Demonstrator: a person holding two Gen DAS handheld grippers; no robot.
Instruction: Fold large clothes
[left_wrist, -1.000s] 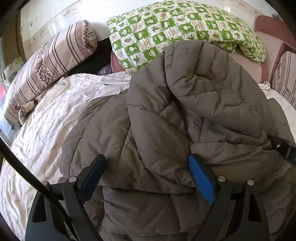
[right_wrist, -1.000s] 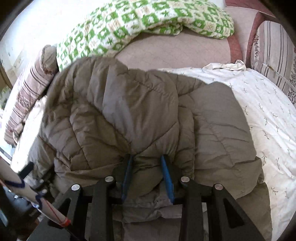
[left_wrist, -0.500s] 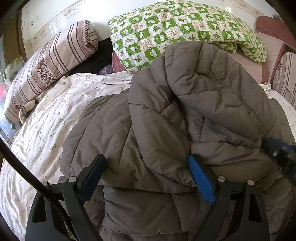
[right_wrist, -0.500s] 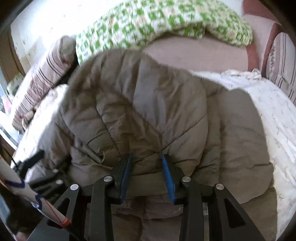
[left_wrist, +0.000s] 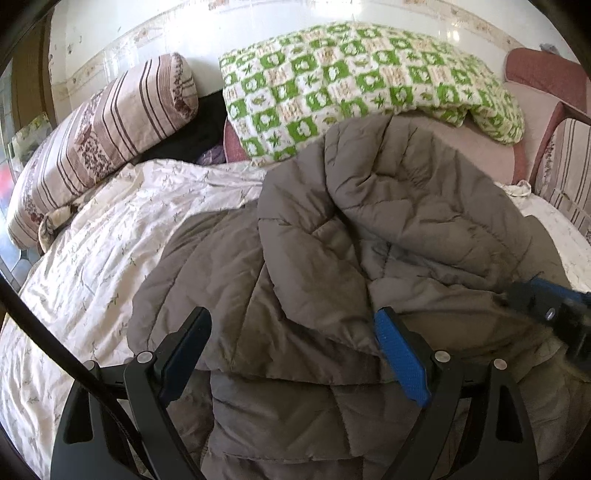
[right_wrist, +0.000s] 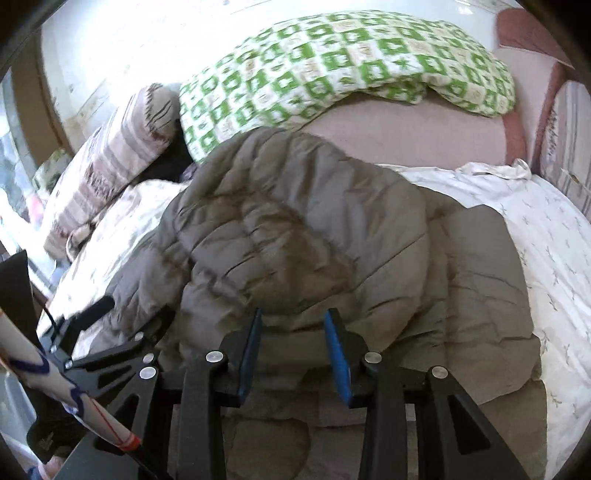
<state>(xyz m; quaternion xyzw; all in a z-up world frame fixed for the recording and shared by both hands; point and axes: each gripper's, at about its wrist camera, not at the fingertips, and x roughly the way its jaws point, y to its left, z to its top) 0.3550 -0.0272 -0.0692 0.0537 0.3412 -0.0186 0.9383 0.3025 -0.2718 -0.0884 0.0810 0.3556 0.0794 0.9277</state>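
Grey-brown quilted puffer jacket is lying bunched across the centre of both views, on a cream sheet w/ small leaf print. Fabric is matte, stitched in diagonal channels, puffy; one thick flap is folding over the lower layers and making a rounded hump.

Left gripper, bottom of the left wrist view, is standing w/ jaws wide apart, black arms w/ ribbed blue pads; a broad fold of jacket is sitting between them, pads not pressing on it.

Right gripper, bottom centre of the right wrist view, is pinching a narrow ridge of the jacket's folded edge between its blue pads, jaws partly closed on the padding.

Upper centre: green-and-white checked blanket, soft, knobbly. Upper left: striped cylindrical bolster. Behind the jacket, a dusty-pink cushion, smooth.
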